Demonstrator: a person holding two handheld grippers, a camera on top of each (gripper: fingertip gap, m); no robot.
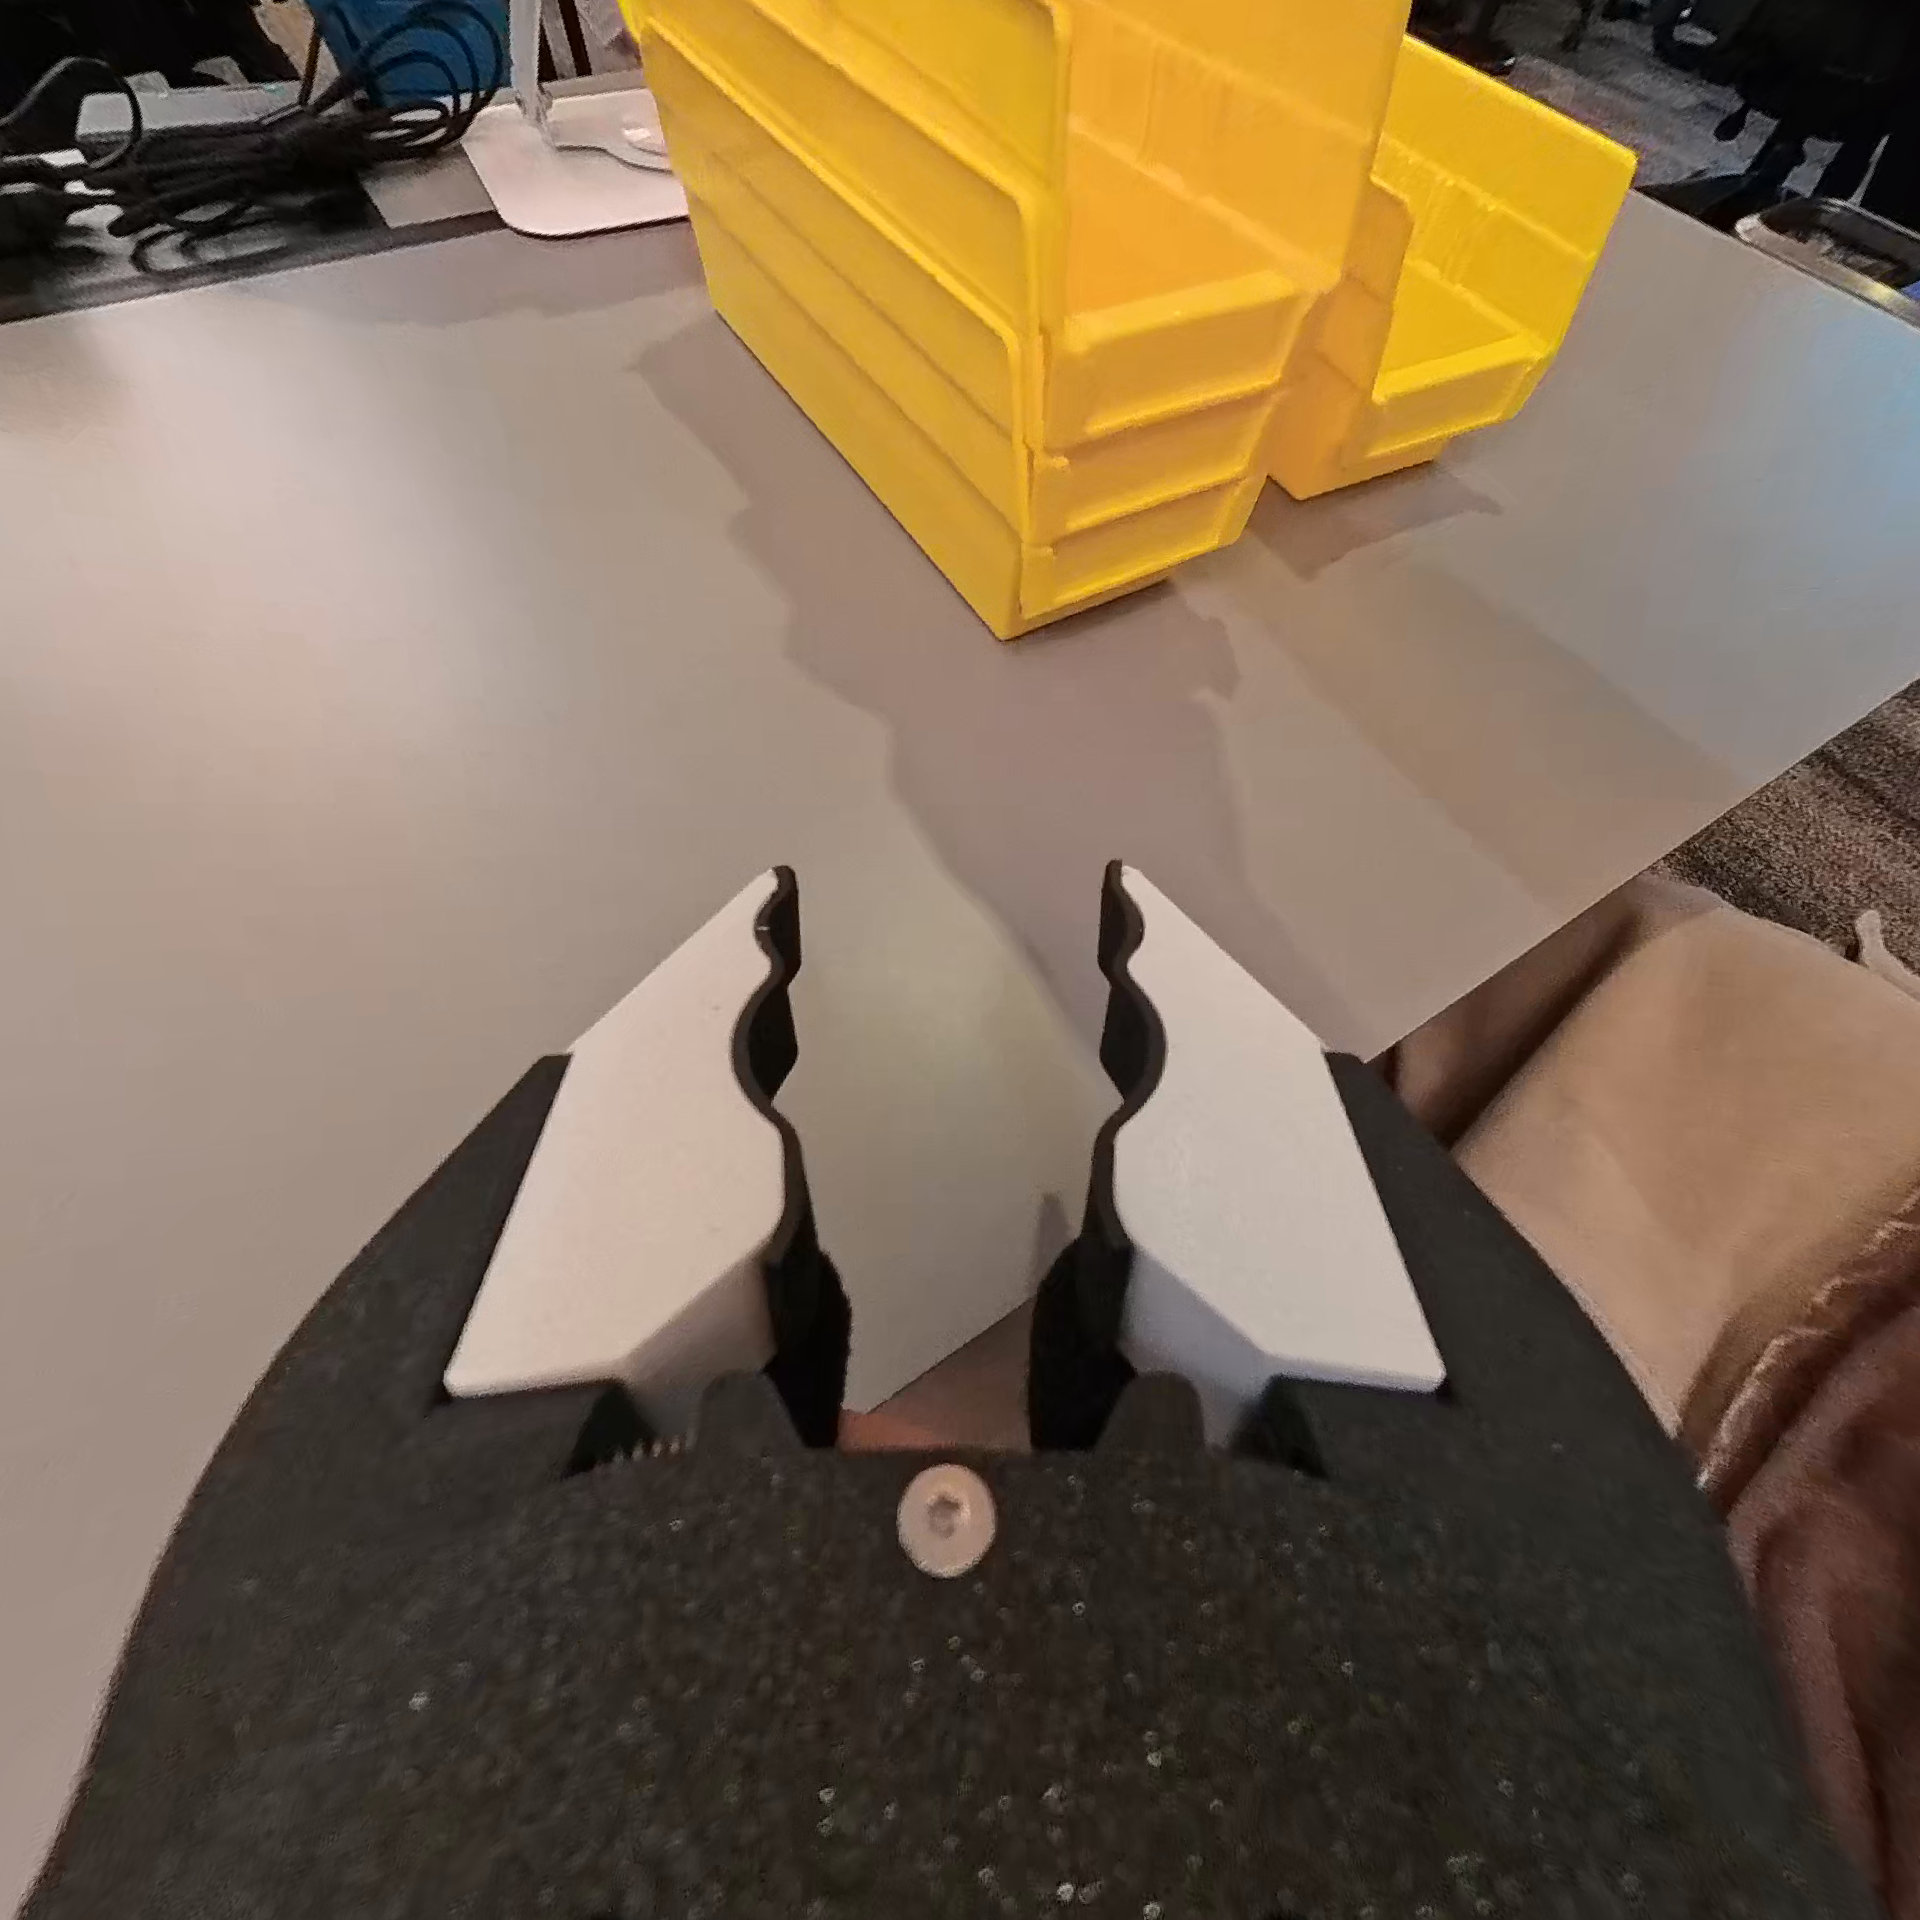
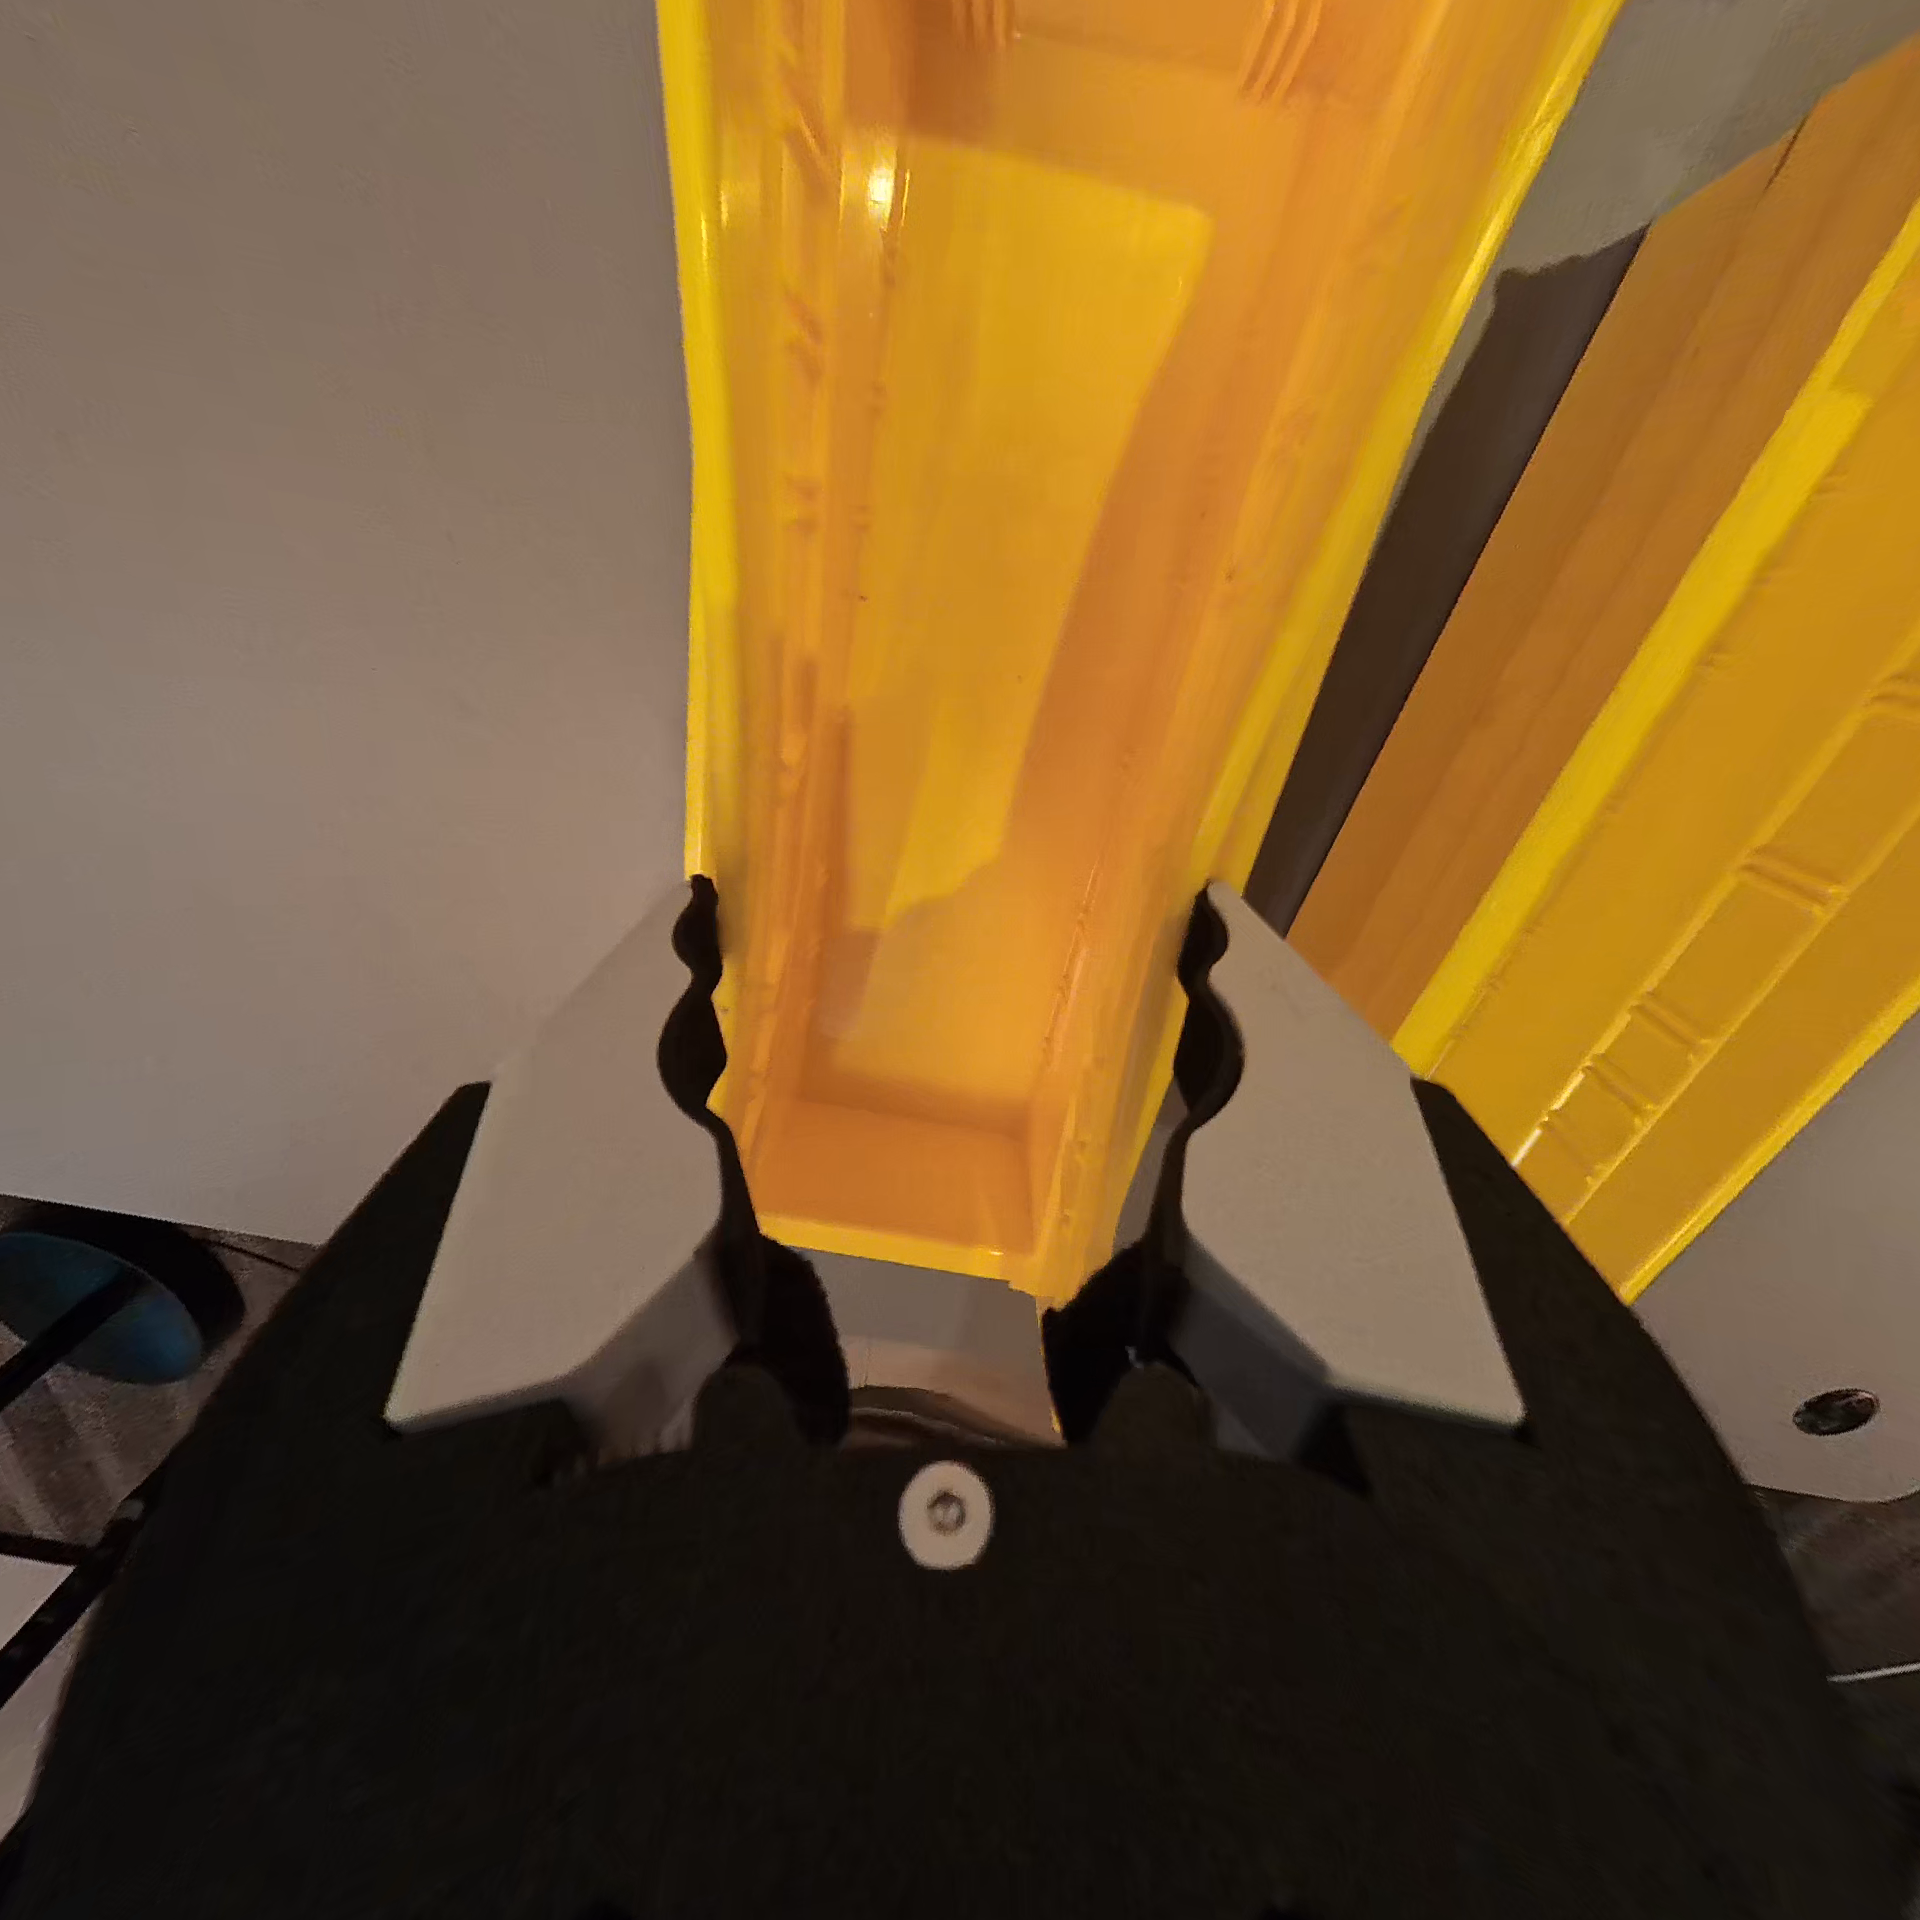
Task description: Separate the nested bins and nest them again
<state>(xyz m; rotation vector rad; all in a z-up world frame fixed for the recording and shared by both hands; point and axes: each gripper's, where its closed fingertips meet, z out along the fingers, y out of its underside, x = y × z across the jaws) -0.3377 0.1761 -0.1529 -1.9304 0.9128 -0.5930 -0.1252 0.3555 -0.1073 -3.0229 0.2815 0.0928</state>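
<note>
A stack of nested yellow bins [image 1: 883, 312] stands on the grey table [image 1: 364, 623] at the far middle. A separate yellow bin [image 1: 1475, 301] sits close on its right. My left gripper [image 1: 951, 883] is open and empty, low over the table and well short of the stack. In the right wrist view my right gripper [image 2: 956, 888] is shut across the near end of a narrow yellow bin [image 2: 987, 520], one finger against each side wall. More yellow bins [image 2: 1662, 727] lie just to its right. The right gripper does not show in the left wrist view.
Black cables [image 1: 208, 135] and a flat white base [image 1: 582, 166] lie at the table's far left. The table edge runs along the right, with a person's brown clothing [image 1: 1662, 1195] beyond it. A blue object [image 2: 94, 1309] lies on the floor past the table edge.
</note>
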